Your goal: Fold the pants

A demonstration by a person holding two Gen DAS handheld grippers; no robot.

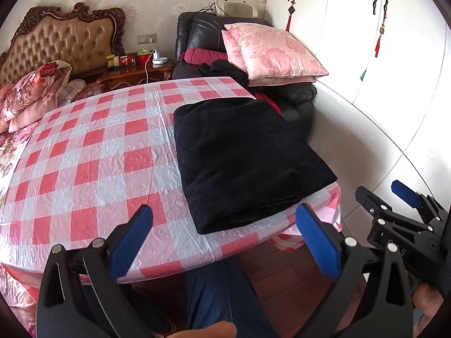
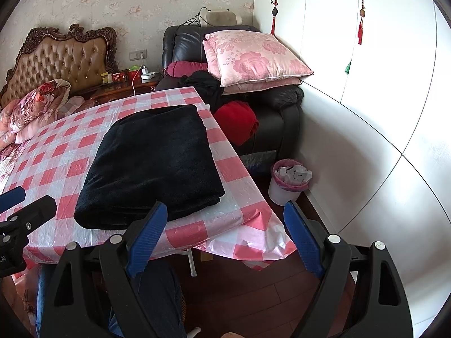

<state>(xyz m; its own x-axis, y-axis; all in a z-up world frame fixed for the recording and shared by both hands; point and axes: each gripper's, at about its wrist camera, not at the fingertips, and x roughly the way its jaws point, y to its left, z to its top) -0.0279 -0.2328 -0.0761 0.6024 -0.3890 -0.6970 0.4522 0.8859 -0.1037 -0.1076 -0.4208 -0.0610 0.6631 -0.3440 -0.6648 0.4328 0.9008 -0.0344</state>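
The black pants lie folded into a thick rectangle on the right side of the table with the red and white checked cloth. They also show in the right wrist view. My left gripper is open and empty, held just short of the table's near edge, in front of the pants. My right gripper is open and empty, off the table's near right corner. The right gripper shows in the left wrist view to the right. A part of the left gripper shows at the left edge of the right wrist view.
A dark armchair with pink pillows and a red cloth stands behind the table. A white bin sits by the white wardrobe. A bed with headboard and a nightstand are at the left.
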